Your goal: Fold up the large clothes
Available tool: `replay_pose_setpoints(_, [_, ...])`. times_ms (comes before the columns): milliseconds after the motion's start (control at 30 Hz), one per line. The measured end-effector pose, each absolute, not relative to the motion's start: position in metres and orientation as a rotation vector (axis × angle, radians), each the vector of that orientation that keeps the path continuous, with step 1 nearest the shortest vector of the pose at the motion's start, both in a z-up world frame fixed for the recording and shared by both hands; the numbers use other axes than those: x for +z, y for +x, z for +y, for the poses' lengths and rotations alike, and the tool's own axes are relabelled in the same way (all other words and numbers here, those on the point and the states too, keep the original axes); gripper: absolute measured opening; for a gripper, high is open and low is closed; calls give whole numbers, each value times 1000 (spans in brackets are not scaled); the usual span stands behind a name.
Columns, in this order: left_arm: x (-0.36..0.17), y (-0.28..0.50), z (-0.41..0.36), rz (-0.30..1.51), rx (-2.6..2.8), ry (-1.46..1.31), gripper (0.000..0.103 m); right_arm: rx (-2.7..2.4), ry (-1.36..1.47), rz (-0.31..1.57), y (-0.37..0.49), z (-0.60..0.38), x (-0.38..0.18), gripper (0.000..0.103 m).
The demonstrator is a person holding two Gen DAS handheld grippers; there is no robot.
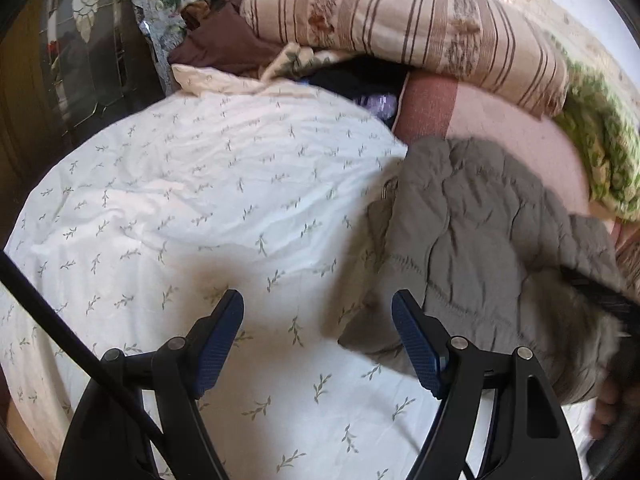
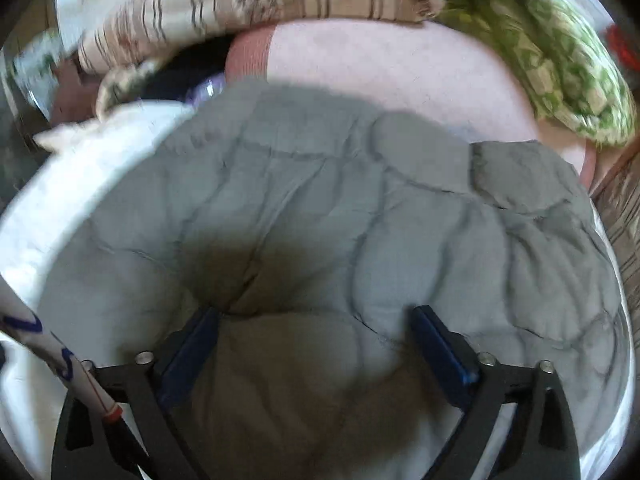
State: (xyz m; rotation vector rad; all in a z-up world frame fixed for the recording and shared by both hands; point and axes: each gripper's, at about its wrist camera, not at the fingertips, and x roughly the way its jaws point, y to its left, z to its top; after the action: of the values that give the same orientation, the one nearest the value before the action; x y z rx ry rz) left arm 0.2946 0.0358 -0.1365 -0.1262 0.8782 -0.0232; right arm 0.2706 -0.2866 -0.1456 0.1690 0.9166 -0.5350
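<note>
Nearest in the left wrist view, the left tongs [image 1: 318,318] hang open over a white sheet [image 1: 168,200] printed with small green sprigs, nothing between the blue pads [image 1: 218,344]. A thin black cable [image 1: 60,324] crosses the frame at 8 o'clock. The sheet covers the bed and lies rumpled, with soft folds running toward 10 o'clock.

At 3 o'clock from those tongs lies the grey quilted jacket [image 1: 480,232], its edge just beside the right-hand pad without touching it. A fur-trimmed part [image 1: 588,344] of it sits at 4 o'clock, where fingers of a hand [image 1: 606,412] show at the frame's edge.

In the right wrist view the right tongs [image 2: 316,316] stand wide, with a puffy bulge of the jacket [image 2: 320,220] swelling up between the pads [image 2: 440,344]; whether the pads press on it cannot be told. The jacket fills most of that view, spread over the bed. A white cord with blue marks [image 2: 52,344] crosses at 8 o'clock.

Beyond the jacket, toward 12 o'clock, a pink blanket [image 1: 512,136] covers the far part of the bed. On it, at 1 o'clock, rests a striped beige pillow [image 1: 400,20], and a green-and-cream patterned cloth [image 1: 600,152] lies bunched at 2 o'clock. At 11 o'clock a heap of dark and brown clothes [image 1: 224,44] is wedged under the pillow's end. Farthest, at 10 o'clock, stands dark furniture with glass [image 1: 88,60].
</note>
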Motion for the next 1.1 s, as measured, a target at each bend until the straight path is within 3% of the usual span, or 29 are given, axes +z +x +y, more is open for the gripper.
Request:
replay_pose_setpoints(433, [-186, 309, 29, 1109, -34, -126, 76, -840, 416, 907, 85, -417, -150, 98])
replay_pose_setpoints(800, [-143, 284, 56, 958, -18, -229, 76, -938, 607, 834, -8, -433, -137, 99])
replay_pose_setpoints(1100, [-150, 295, 59, 984, 7, -243, 76, -994, 587, 910, 10, -441, -171, 98])
